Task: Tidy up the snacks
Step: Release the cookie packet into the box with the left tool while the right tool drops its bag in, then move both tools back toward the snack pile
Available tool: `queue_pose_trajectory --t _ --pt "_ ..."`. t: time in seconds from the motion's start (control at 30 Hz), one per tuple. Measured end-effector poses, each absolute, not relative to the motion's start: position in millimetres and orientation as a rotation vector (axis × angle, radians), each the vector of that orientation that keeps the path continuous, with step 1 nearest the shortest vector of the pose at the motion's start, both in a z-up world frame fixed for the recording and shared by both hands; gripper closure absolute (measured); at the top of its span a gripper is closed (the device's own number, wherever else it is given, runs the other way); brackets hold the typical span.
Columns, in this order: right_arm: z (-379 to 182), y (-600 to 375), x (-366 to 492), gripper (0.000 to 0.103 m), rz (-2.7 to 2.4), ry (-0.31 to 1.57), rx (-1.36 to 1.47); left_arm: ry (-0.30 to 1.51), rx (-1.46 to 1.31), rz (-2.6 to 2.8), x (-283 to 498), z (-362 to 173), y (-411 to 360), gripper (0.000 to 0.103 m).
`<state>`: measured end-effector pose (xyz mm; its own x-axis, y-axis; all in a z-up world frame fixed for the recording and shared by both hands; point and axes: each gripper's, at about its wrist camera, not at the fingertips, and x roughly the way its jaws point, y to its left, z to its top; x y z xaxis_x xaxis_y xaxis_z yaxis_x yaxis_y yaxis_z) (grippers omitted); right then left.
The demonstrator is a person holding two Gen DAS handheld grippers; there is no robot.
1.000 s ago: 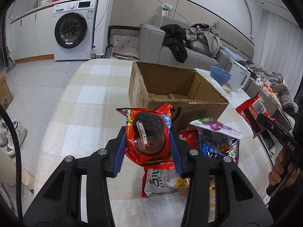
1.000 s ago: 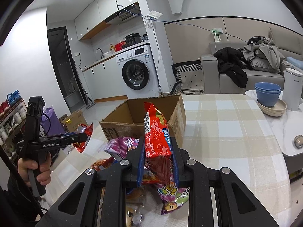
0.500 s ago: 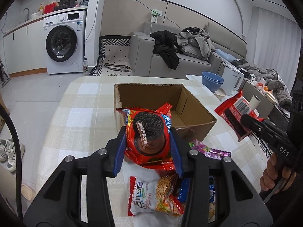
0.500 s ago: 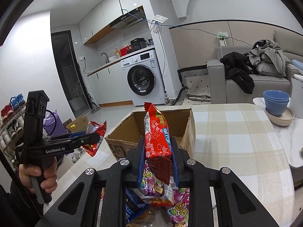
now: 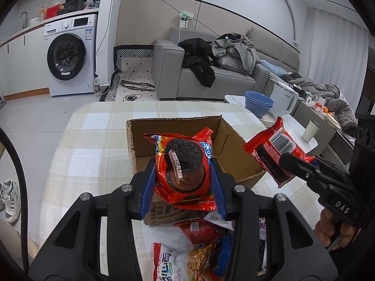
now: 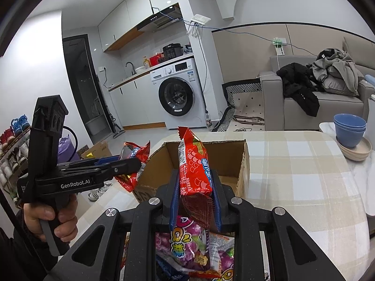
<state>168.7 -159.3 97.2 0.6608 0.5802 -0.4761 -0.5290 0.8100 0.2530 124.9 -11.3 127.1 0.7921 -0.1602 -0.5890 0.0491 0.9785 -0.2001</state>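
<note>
As both packets hang ready to drop into the box (image 5: 232, 164), the left gripper (image 5: 184, 182) clamps an Oreo pack (image 5: 184, 166) and the right gripper (image 6: 195, 201) a red pack (image 6: 193, 171).

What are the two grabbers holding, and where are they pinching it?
The left gripper pinches the Oreo pack by its lower sides. The right gripper pinches a red snack bag near its bottom end.

The tablecloth (image 5: 93, 140) is checked in beige and white. The cardboard box (image 5: 234, 164) is brown. Both held packets, the cookie packet (image 5: 185, 171) and the snack packet (image 6: 193, 171), are red; the bowls (image 6: 349, 128) are blue.
</note>
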Motion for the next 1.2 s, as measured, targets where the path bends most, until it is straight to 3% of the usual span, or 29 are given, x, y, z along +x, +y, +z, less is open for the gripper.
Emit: queue_pose_trajectory --t 0.87,0.93,0.97,1.1,1.13,1.2 --pt "75 -142 211 0.078 0.599 0.635 0.073 0.742 -0.121 -0.104 208 75 -24 0.063" --pt "78 -144 209 0.072 0.589 0.631 0.074 0.732 -0.109 -0.096 205 76 -26 0.06" --pt "80 -148 207 0.064 0.584 0.625 0.083 0.729 -0.105 -0.093 204 77 -26 0.055" --pt "85 -159 201 0.05 0.569 0.612 0.098 0.709 -0.121 -0.097 195 82 -24 0.023" --pt "85 -161 199 0.047 0.563 0.612 0.096 0.706 -0.135 -0.101 192 84 -23 0.02" --pt "86 -166 195 0.022 0.565 0.615 0.099 0.705 -0.154 -0.105 188 85 -21 0.018"
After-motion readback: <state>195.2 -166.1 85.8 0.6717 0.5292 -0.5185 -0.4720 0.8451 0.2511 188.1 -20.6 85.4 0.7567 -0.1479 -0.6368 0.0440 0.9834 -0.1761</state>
